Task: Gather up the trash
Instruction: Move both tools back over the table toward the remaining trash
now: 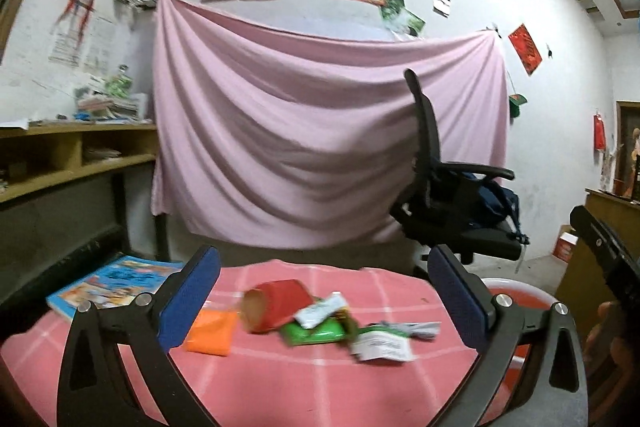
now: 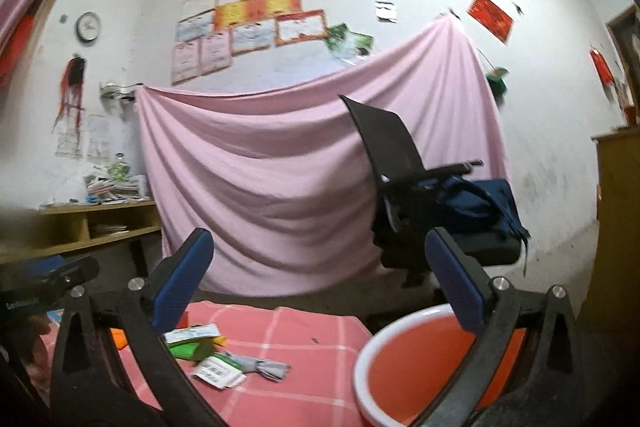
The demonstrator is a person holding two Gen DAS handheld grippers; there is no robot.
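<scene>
Trash lies on the pink checked tablecloth [image 1: 280,379]: a red paper cup on its side [image 1: 276,305], an orange packet [image 1: 210,333], a green wrapper [image 1: 316,331], and white wrappers [image 1: 382,347]. My left gripper [image 1: 324,299] is open and empty, held above the pile. My right gripper [image 2: 320,287] is open and empty, to the right of the trash, over the rim of an orange basin [image 2: 416,367]. The green wrapper [image 2: 188,349] and a white wrapper [image 2: 218,373] show in the right wrist view. The basin also shows in the left wrist view [image 1: 516,297].
A blue picture book [image 1: 116,283] lies at the table's left end. A black office chair [image 1: 444,195] with a dark blue bag stands behind the table before a hanging pink sheet [image 1: 300,131]. Wooden shelves [image 1: 60,155] are at left.
</scene>
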